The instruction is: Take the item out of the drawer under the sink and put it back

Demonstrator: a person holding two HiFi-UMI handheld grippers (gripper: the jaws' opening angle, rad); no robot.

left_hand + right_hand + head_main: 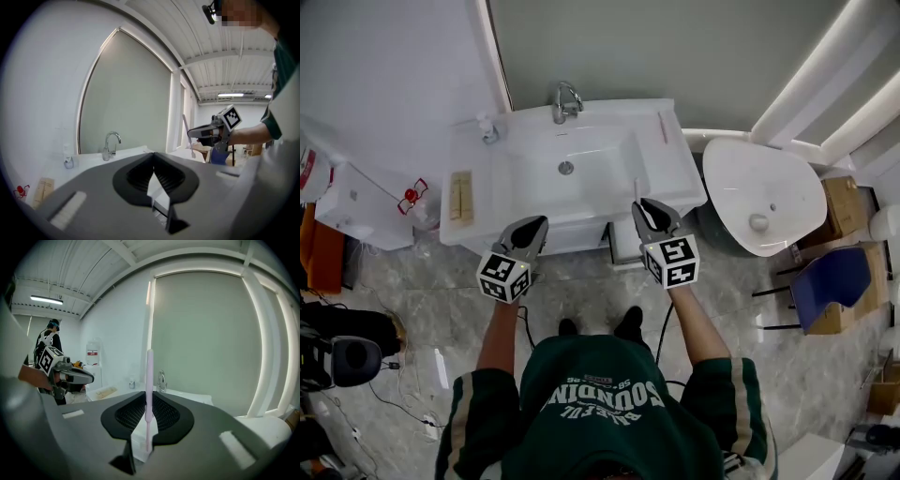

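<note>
My right gripper (149, 397) pinched the pink stick (149, 373), a slim smooth rod upright between ribbed black pads (130, 414), above the sink's (673, 164) front edge. My left gripper (153, 157) was closed, empty.

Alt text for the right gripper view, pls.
The right gripper has its jaws closed on a thin pink stick, held upright. Beyond it is a white sink with a chrome faucet below a large arched panel. The left gripper shows at the picture's left side.
</note>
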